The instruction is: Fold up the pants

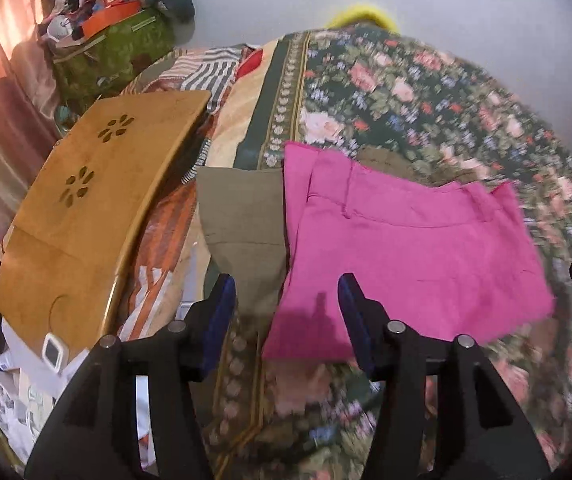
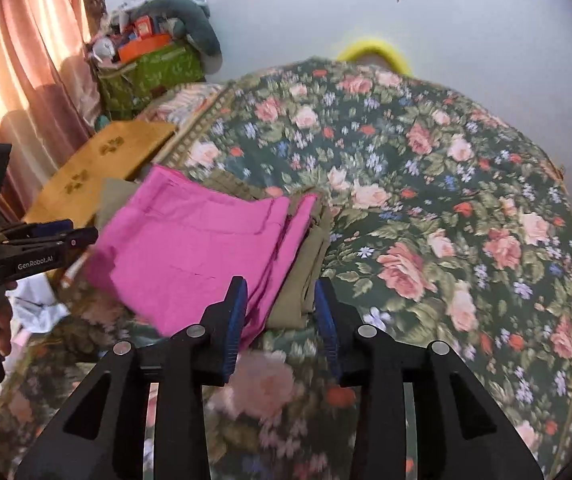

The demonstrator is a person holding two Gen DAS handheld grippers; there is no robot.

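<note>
**Pink pants folded, both grippers let go**

Left gripper (image 1: 286, 300): jaws apart, nothing pinched. Near-left corner of the pink pants (image 1: 406, 248) sits under the gap, but the pads aren't on the cloth.

Right gripper (image 2: 282, 304): jaws apart too, narrower gap, empty. It hangs over the near-right edge of the stack, pads clear of the fabric.

Pants lie as a compact folded rectangle on top of a folded olive garment (image 1: 242, 216), both on the floral bedspread (image 2: 446, 200). Waistband seam faces up, edges roughly square.

Progress, my read: the fold looks done or nearly so. Left, at most: tidy the ragged near edge, back the grippers off.

View differences:
- Left wrist shows the wooden lap tray (image 1: 98, 200) just beside the stack, plus a small white device at its near end. Right gripper only clips the frame edge.
- Right wrist shows the layered right edge of the stack, pink over olive, and the left gripper side-on.
</note>
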